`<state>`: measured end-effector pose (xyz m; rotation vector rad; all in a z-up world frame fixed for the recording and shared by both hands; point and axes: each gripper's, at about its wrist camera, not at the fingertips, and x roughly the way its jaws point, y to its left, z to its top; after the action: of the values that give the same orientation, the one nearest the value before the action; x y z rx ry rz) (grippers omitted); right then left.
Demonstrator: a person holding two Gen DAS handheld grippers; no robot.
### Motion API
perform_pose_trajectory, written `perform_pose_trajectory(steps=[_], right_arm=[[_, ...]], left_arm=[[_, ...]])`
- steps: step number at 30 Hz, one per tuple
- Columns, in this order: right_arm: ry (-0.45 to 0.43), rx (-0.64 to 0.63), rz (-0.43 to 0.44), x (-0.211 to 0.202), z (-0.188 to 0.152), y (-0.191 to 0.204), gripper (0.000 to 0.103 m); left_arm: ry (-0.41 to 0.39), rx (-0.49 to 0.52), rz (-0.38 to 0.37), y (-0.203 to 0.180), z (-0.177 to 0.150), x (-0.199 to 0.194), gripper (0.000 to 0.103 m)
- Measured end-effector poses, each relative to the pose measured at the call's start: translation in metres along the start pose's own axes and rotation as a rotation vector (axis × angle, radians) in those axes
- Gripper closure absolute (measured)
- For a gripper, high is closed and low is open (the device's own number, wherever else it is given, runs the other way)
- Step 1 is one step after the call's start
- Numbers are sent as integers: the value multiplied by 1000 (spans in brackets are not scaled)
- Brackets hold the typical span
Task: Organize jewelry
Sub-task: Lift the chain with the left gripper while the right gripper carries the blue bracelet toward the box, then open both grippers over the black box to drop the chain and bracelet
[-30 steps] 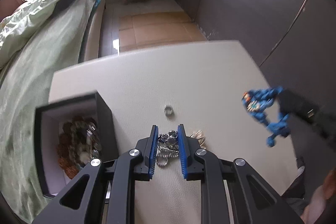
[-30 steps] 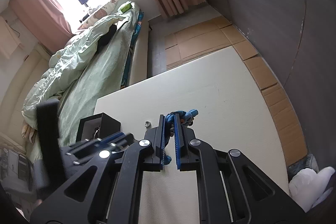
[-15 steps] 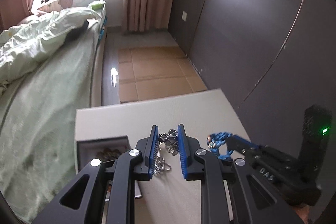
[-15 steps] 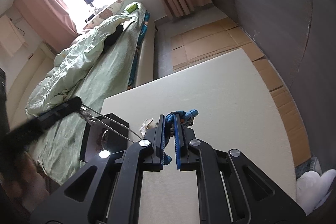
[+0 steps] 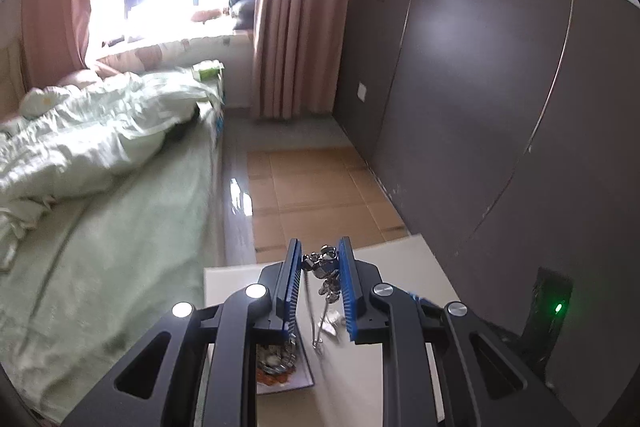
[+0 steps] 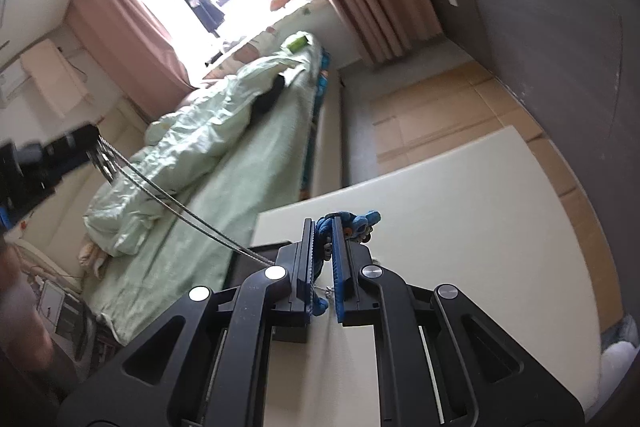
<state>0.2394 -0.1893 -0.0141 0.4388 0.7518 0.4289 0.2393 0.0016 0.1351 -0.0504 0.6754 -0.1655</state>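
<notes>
Above the counter (image 5: 400, 259), both claws are loaded and nothing held is stowed yet. The left claw (image 5: 319, 281) is narrowed onto a silver chain necklace (image 5: 325, 267): the metal cluster is pinched between the blue pads near the tips, with the chain hanging down toward the counter. The right claw (image 6: 323, 259) is almost fully closed on a blue beaded piece (image 6: 354, 223), whose beads bunch out past the tips and dangle below the pads. A dark jewelry box (image 5: 280, 367) is seen on the counter under the left claw, already holding brownish and silvery pieces, so some of the sorting is judged done. Left to do, as far as can be judged: both held pieces are to be placed, presumably in the box, and a small pale item (image 5: 332, 319) lying on the counter near the hanging chain is to be collected; what it is cannot be told. Only the left view shows the box contents and that loose item, plus a green-lit device (image 5: 554, 307) at the right edge. Only the right view shows the chain's full run: it stretches taut from the raised left claw (image 6: 90, 147), out over the bed (image 6: 224, 163), down to the box edge (image 6: 264, 251). Whether its lower end is snagged or merely trailing is hidden behind the right claw's body.
</notes>
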Motion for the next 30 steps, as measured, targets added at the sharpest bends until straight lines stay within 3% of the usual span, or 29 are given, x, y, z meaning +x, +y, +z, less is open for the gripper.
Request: perform_pose_trajectory(steps=[11, 15, 19, 30], right_arm=[[-2, -12, 43, 2, -1, 11, 94], [3, -16, 44, 1, -2, 10, 94], [-2, -17, 49, -1, -2, 9, 94], [24, -39, 99, 11, -2, 23, 94]], left_arm=[[-132, 28, 82, 13, 52, -76, 86], [-135, 31, 98, 19, 54, -82, 86], [-101, 15, 96, 28, 42, -67, 86], [90, -109, 47, 71, -31, 23, 86]])
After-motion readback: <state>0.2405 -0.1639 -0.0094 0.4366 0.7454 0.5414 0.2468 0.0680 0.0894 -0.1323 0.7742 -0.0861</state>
